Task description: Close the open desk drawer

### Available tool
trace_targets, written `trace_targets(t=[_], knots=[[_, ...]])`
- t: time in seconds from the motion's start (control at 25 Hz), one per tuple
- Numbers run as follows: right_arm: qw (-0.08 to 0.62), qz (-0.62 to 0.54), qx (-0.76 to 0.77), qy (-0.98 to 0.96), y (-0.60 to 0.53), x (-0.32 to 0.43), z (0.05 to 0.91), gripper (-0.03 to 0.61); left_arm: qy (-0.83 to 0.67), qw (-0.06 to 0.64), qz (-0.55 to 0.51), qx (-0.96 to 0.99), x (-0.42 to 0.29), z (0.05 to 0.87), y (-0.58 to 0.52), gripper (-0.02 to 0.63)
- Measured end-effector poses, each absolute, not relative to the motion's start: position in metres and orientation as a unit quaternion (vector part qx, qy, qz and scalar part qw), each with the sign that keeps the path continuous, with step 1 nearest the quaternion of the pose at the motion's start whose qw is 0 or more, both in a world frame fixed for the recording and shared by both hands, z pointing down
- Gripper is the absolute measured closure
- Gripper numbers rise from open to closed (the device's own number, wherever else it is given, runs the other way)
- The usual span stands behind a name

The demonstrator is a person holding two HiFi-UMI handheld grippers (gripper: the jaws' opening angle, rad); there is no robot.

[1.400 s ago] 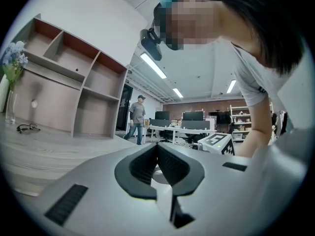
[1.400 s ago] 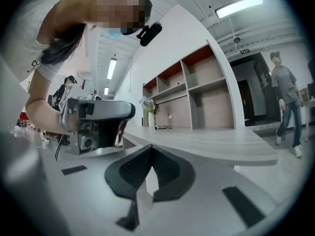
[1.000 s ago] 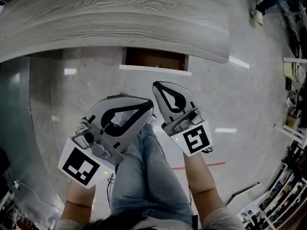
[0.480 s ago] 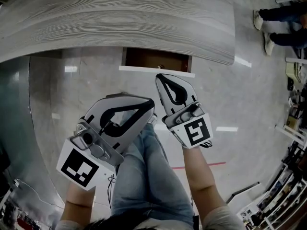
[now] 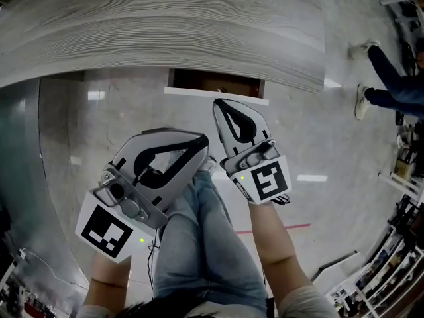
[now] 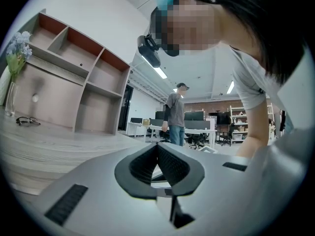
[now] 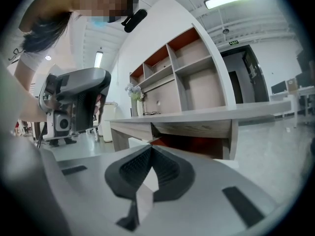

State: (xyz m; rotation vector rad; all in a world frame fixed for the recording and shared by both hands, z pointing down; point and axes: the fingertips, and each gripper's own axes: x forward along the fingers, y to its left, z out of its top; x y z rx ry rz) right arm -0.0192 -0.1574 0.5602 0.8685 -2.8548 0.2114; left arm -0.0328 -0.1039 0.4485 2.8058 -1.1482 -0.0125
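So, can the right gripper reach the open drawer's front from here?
Probably yes: the right gripper, jaws shut, points at the drawer's white front, close by, and nothing stands between them.

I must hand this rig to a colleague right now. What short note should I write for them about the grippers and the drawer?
Left gripper: shut, empty, held back from the desk.
Right gripper: shut, empty, tips pointing at the drawer, close to its white front; contact cannot be confirmed.
Drawer: open, sticking out from under the desk.
Done: nothing yet.
Left: push the drawer front in until it is closed.
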Motion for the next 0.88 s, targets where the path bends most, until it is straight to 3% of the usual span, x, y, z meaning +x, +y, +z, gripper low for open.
trace_targets(t=[0.88], knots=[[0.082, 0.078, 0.331, -0.937, -0.21, -0.029, 0.563, 0.571, -0.391, 0.055, -0.009, 0.919, -0.057, 0.454, -0.117, 0.603]])
